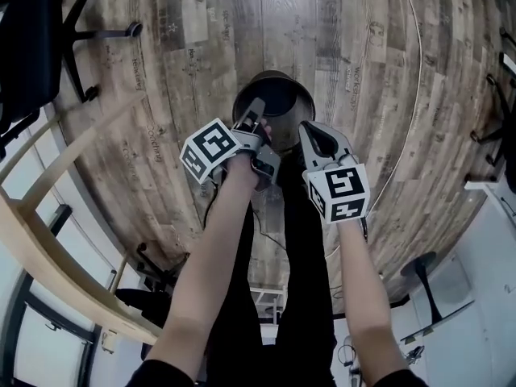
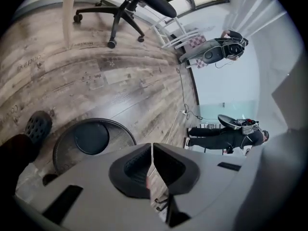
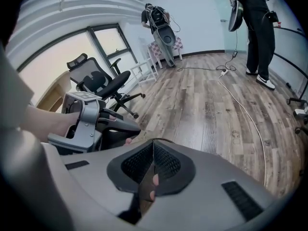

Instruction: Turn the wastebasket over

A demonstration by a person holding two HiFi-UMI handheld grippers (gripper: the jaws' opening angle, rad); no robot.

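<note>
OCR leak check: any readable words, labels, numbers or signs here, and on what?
Floor planks: faint printed words, too small and warped to read.
Left cube, right cube: black-and-white square markers, no letters.
Wastebasket: no print visible.

A brown wood floor [image 2: 120, 81] lies under everything. Far ahead of the left gripper [image 2: 152, 147] stands a black chair on wheels [image 2: 117, 14]. A small white chair [image 2: 169, 30] is beside it. A thin white cable [image 2: 179, 121] runs over the floor, just ahead of this gripper and a bit to its right. A person in dark clothes [image 2: 219, 137] stands further off on that side. Ahead of the right gripper [image 3: 153, 146], to its left, is a big window [image 3: 62, 57]. A pale wood beam [image 1: 48, 248] curves past, well off to the left of the left gripper.
</note>
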